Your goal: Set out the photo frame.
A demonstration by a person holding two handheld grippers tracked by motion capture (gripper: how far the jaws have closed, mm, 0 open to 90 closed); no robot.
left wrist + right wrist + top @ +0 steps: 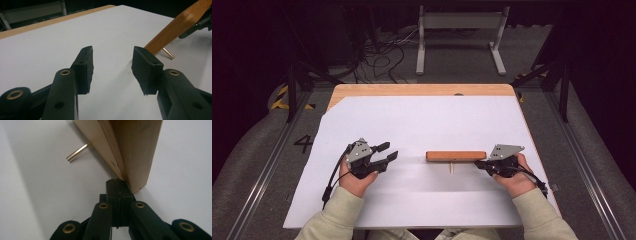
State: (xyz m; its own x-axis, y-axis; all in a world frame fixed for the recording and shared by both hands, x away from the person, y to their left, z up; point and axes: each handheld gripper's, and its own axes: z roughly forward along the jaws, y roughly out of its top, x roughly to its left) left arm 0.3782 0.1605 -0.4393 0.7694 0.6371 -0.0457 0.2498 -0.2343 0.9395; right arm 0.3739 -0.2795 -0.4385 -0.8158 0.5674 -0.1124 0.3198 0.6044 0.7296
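Wooden block [456, 156] with metal pin [451, 167] sits mid-tabletop, nearer the right edge; right gripper [479, 163] clenched empty, tips against its end; left gripper [388, 152] released, clear; grasp not yet made

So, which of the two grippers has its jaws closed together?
The right gripper, at the end of the wooden block: its jaws meet, while the left gripper has a clear gap.

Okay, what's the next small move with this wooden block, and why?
Probably bring the left hand-held gripper to the wooden block's free end. Its jaws stand open and apart from the block, while the shut right hand-held gripper only sits against the other end.
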